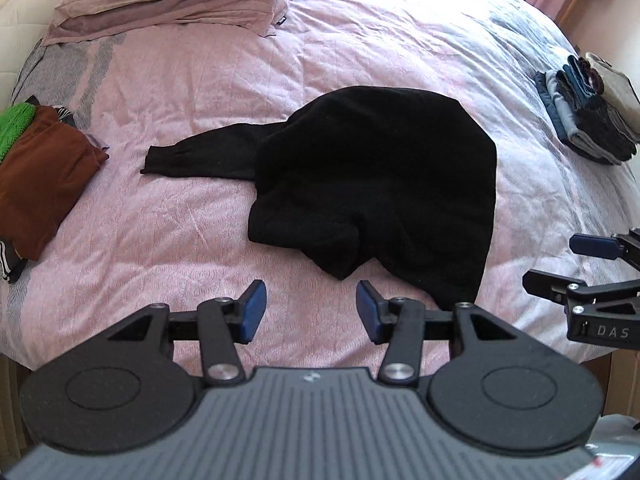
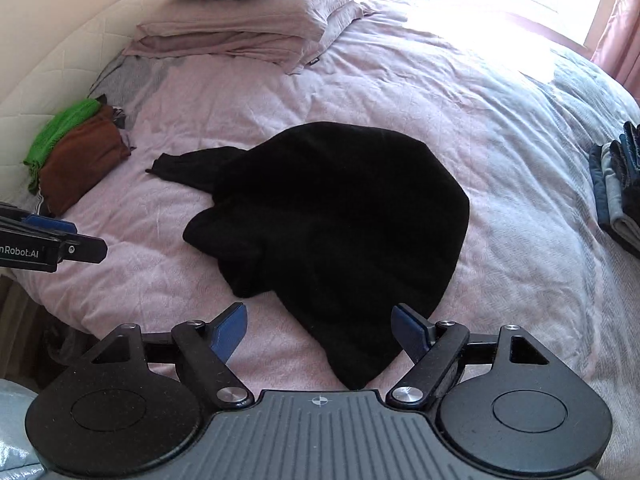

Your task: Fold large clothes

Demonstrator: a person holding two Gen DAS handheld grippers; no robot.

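We poise the left gripper [image 1: 311, 308] and right gripper [image 2: 319, 330], both spread and empty, at six o'clock of the black sweater [image 1: 372, 184], ready to take its near hem.

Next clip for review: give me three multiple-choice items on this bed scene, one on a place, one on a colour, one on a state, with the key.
1. Where does the black garment lie?
A. mid-bed
B. on the pillows
C. on the floor

2. What colour is the cloth on the brown pile?
A. yellow
B. green
C. white

3. What is between the right gripper fingers?
A. a sock
B. a pillow
C. nothing held

Key: A, it is spread on the pink cover; B, a green cloth tops it; C, the fingers stand apart above the garment's hem.
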